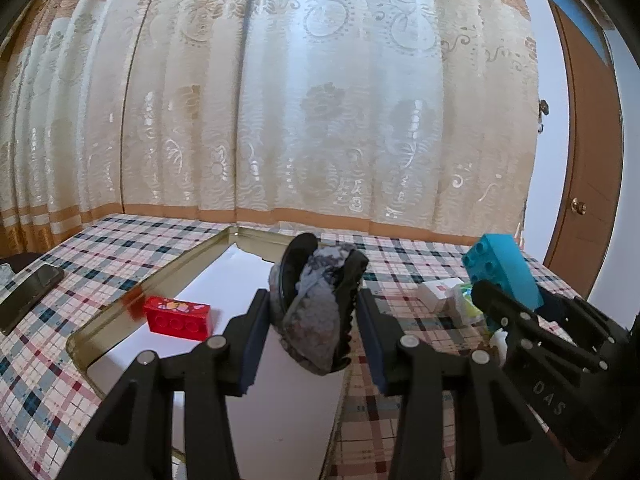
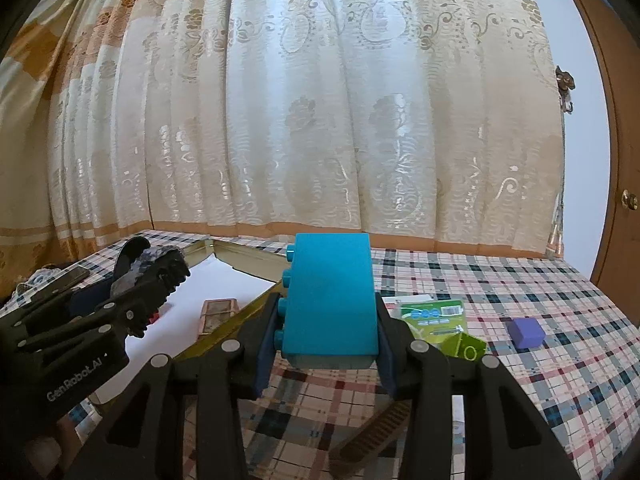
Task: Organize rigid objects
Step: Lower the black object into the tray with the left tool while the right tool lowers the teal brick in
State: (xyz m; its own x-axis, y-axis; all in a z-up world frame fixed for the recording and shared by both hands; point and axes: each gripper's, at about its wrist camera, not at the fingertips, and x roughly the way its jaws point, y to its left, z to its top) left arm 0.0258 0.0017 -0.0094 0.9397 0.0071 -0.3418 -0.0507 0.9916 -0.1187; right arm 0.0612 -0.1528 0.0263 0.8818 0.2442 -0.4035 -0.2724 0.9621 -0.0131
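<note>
My left gripper [image 1: 314,328] is shut on a black hair claw clip with grey fuzzy trim [image 1: 316,300], held above a gold-rimmed tray [image 1: 120,300] with a white floor. A red toy brick [image 1: 178,315] lies inside the tray at its left. My right gripper [image 2: 326,340] is shut on a large turquoise toy brick [image 2: 332,300], raised over the plaid tablecloth just right of the tray's edge [image 2: 248,258]. That turquoise brick [image 1: 504,270] and its gripper also show at the right in the left wrist view. The claw clip [image 2: 148,272] appears at the left in the right wrist view.
A phone [image 1: 30,294] lies on the plaid cloth left of the tray. A brown block [image 2: 218,314] rests in the tray. Right of it lie a green packet [image 2: 434,314], a green cube [image 2: 466,346], a purple cube [image 2: 526,332] and a brown comb [image 2: 376,430]. A curtain hangs behind the table.
</note>
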